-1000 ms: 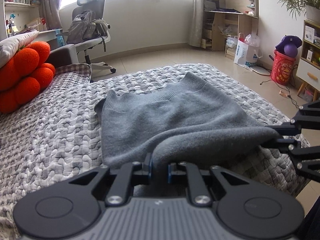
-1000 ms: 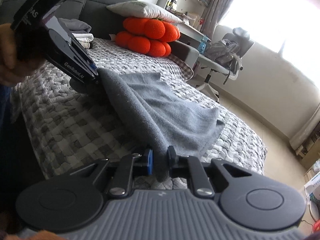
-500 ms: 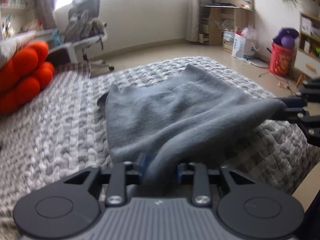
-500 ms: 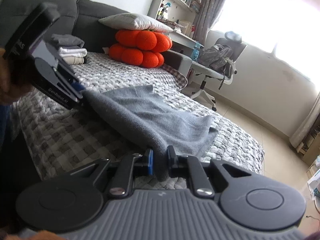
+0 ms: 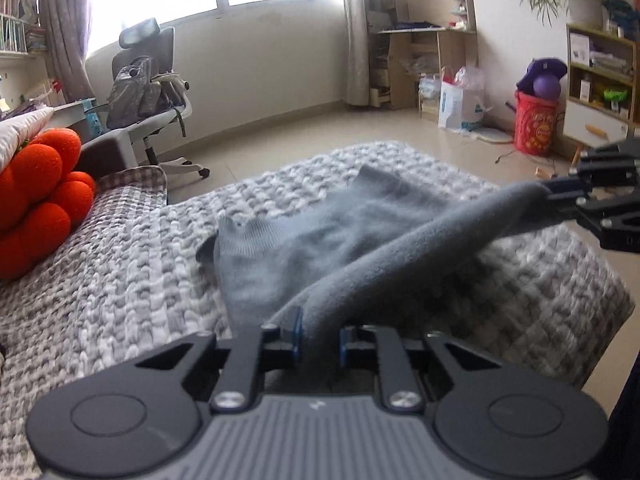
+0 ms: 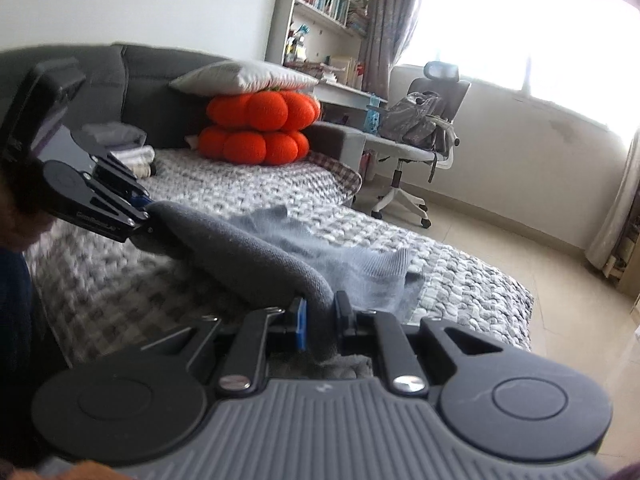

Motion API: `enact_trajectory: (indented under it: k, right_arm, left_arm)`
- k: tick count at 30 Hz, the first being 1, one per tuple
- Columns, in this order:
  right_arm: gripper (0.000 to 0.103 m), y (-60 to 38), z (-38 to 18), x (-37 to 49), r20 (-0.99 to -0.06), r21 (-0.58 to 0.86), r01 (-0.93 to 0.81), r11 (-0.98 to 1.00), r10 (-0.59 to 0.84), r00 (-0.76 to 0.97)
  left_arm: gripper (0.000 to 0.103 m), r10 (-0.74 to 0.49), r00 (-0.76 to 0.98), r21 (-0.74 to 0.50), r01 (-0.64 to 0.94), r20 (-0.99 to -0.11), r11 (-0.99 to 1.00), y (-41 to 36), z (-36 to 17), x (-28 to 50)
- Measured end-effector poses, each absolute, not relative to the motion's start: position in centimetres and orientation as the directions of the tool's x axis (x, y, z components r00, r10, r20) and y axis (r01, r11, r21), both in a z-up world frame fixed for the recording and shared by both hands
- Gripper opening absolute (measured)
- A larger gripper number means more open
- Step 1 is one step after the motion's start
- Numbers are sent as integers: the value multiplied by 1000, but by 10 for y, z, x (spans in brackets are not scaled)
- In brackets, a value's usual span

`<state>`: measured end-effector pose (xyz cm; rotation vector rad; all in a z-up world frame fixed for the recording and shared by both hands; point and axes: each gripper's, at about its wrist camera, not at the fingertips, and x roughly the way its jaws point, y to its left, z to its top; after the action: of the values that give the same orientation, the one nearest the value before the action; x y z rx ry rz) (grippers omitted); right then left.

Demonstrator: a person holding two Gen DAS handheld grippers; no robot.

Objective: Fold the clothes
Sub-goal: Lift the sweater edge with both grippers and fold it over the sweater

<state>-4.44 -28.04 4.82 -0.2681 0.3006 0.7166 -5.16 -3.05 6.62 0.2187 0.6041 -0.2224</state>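
Note:
A grey knit sweater [image 5: 320, 240] lies partly on the grey patterned bed cover [image 5: 120, 264]. Its near edge is lifted and stretched between both grippers. My left gripper [image 5: 319, 334] is shut on one end of that edge. In the left wrist view the right gripper [image 5: 560, 200] holds the other end at the right, raised above the bed. My right gripper [image 6: 320, 316] is shut on the sweater [image 6: 248, 248]; the left gripper [image 6: 146, 210] grips it at the left. The ribbed far end [image 6: 384, 264] rests on the bed cover [image 6: 240, 196].
Orange pumpkin cushions [image 6: 256, 128] and a pillow [image 6: 244, 76] sit at the bed's head, with folded clothes [image 6: 128, 152] beside them. An office chair [image 5: 152, 92] with a bag stands past the bed. A red bucket [image 5: 536, 120] and shelves stand at the right.
Both grippers have risen and moved forward over the bed, carrying the sweater's near edge up and toward its far end. The right end now hangs higher above the cover.

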Motion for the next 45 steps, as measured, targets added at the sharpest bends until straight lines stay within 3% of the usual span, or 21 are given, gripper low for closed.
enact_trajectory:
  k: [4,10,15,22,27,29,31,37,45]
  right_arm:
    - [13,-281,60,-28,-347,-54,-671,739,617,707]
    - [13,-286,83,20,-418,204,-635,746,652,632]
    - [13,-279,93,85,-499,287,-618,732,665,556]
    - [14,-270,64,167,-576,375,-560,739,659,484]
    - [25,-275,44,181,-562,421,-529,737,669,485]
    - [38,-281,42,183,-540,456,-514,727,685,489]
    - [40,-290,43,186,-513,501,-496,710,704,490]
    - [52,-298,45,172,-508,497,-524,692,722,470]
    - [53,-294,43,163,-553,501,-463,731,682,478]
  left_arm:
    - [16,-188,793,91,293,-579,952,-21,79,-32]
    - [16,-225,764,67,331,-604,941,-10,91,11]
    - [16,-230,729,41,334,-645,942,-7,89,65]
    - [17,-268,678,-103,275,-684,956,14,66,133]
    - [24,-377,640,-292,241,-670,926,43,48,150]
    - [28,-415,635,-361,222,-651,906,53,43,151]
    - [28,-447,634,-419,207,-630,884,63,40,151]
    - [29,-441,669,-478,144,-598,867,82,47,150]
    - [48,-418,675,-510,72,-608,857,86,46,128]
